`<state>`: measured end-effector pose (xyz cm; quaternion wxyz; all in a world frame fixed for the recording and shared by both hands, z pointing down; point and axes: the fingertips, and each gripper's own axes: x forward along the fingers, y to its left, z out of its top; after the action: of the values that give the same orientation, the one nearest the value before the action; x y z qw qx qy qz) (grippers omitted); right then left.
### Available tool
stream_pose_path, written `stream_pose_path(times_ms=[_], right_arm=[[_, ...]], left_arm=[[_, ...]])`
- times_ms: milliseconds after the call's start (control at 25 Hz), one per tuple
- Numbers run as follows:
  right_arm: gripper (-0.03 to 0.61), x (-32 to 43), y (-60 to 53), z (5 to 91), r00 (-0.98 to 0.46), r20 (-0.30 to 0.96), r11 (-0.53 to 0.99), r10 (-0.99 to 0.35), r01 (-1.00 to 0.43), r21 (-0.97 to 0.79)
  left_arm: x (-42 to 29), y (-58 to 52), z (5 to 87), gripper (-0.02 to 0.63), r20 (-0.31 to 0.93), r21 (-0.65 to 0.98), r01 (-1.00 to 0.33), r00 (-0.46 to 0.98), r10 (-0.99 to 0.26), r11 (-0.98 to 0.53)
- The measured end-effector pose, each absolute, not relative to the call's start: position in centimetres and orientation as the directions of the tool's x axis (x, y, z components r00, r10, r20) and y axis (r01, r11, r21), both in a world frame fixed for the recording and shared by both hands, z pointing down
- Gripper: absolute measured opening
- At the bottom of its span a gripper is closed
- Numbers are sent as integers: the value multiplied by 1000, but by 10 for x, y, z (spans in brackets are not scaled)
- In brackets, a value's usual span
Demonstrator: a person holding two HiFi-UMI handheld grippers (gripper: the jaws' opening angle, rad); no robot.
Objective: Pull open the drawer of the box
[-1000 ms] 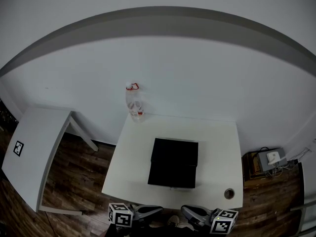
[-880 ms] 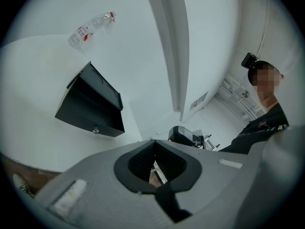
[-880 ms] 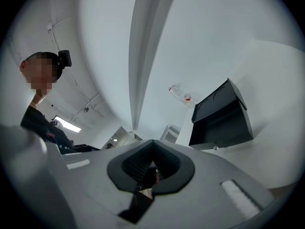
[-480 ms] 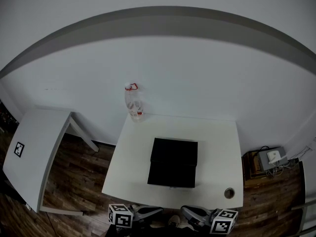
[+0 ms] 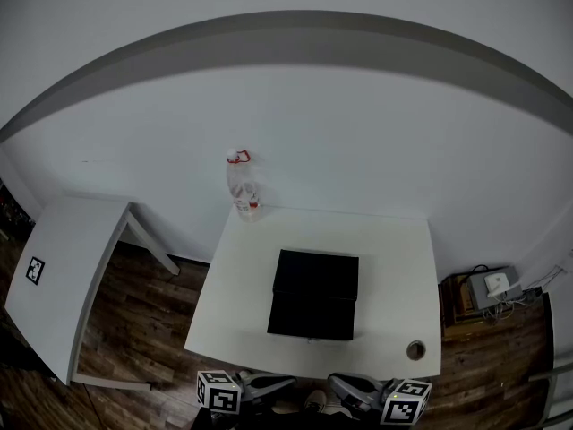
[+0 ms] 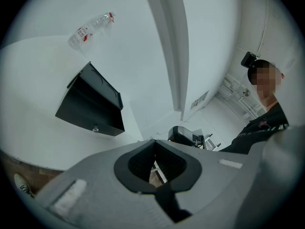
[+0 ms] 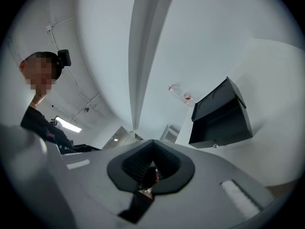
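A black box (image 5: 314, 295) stands in the middle of the white table (image 5: 242, 303), its drawer front facing me with a small metal knob (image 5: 312, 339) low on it; the drawer is flush with the box. Both grippers hang below the table's near edge, apart from the box. My left gripper (image 5: 285, 381) and right gripper (image 5: 336, 381) point inward at each other. In the left gripper view the box (image 6: 90, 104) and knob (image 6: 96, 128) lie far off, and the left gripper (image 6: 155, 141) is shut and empty. The right gripper (image 7: 153, 141) is also shut and empty, with the box (image 7: 220, 113) at a distance.
A clear plastic bottle (image 5: 243, 189) with a red cap ring stands at the table's back left corner. A round hole (image 5: 415, 351) sits near the front right corner. A second white table (image 5: 63, 276) is at the left; devices and cables (image 5: 488, 289) lie on the floor at the right.
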<state>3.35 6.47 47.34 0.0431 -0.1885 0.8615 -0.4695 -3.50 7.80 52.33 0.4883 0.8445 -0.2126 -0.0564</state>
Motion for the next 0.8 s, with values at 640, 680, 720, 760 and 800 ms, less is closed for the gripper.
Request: stream_pose_path(times_ms=[640,680,720,760,800], right_arm=[[5,31,64,472,-929,101,490,-356,-278,-826],[5,31,64,473,-929,101,491,-355,-277,-826],[5,31,64,473,-930,101,491,-354,-276,-826],[5,31,64,474,-930,101,492,-352,-276,-826],[5,32,64,474,-931,101,492,-351,-275,-826]], left_arm=[[-40,81,521,5,117,849,-313,897,-427,-425],[-40,81,521,5,116,850,-313,896,-428,-424],[-40,81,521,5,116,851,-312,896,-429,-423],[-39,81,521,5,115,851,-312,896,-430,-422],[-39,81,521,5,116,851,-312,896,-430,-422]])
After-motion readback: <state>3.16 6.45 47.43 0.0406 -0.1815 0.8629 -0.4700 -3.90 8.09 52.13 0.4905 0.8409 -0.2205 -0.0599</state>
